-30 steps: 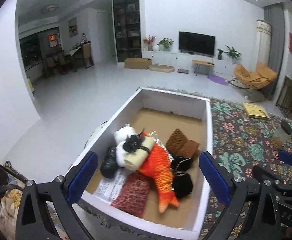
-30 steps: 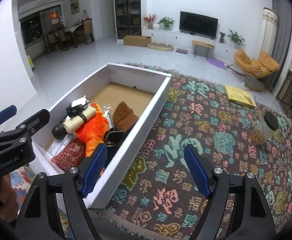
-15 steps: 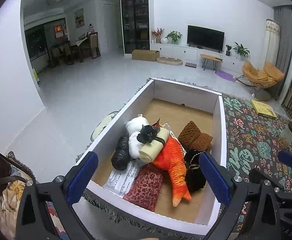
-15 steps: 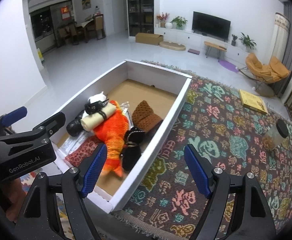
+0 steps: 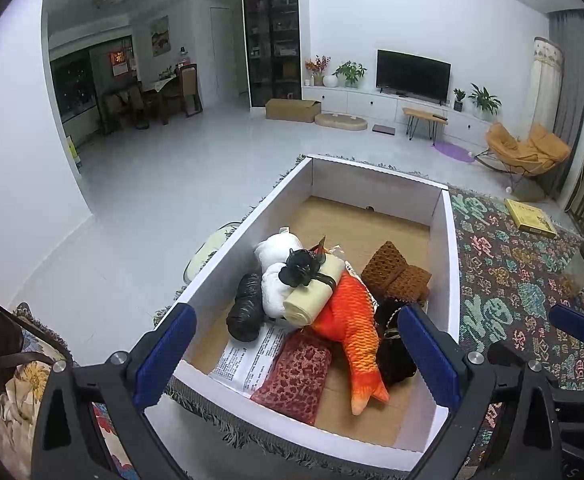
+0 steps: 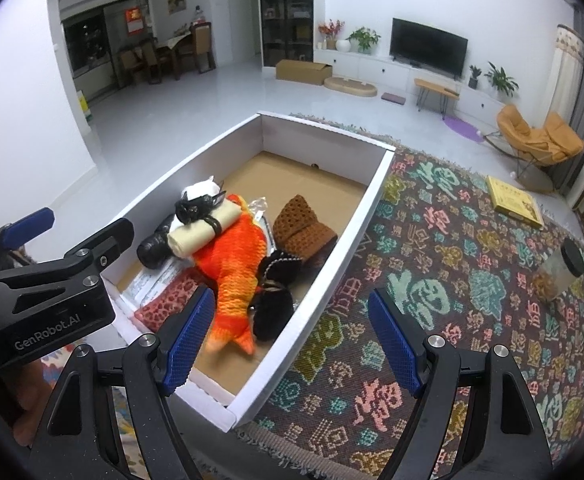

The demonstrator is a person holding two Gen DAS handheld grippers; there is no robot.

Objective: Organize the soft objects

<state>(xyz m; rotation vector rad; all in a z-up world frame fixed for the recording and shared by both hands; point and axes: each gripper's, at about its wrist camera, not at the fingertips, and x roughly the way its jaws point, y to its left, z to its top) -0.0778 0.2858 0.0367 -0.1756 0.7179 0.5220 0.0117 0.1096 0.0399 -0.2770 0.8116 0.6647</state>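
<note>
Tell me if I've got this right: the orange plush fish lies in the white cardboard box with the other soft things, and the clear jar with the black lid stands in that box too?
Not quite. The orange plush fish does lie in the white cardboard box among the other soft things, but the clear jar with the black lid stands outside it, on the patterned rug. The right wrist view shows this.

My jaws are matt black plastic with ribbed blue rubbery pads (image 5: 165,356) and small bright metal screws. The box (image 5: 228,264) before me looks like smooth white card with a raw brown cardboard bottom. Inside it, the orange fish (image 5: 352,320) is soft plush cloth, the brown piece (image 5: 392,276) is coarse open knit, the red pouch (image 5: 298,376) is nubbly fabric, and the printed sheet (image 5: 248,356) is thin paper. The rug (image 6: 444,280) is rough woven cloth; the floor (image 5: 152,184) beyond is glossy.
</note>
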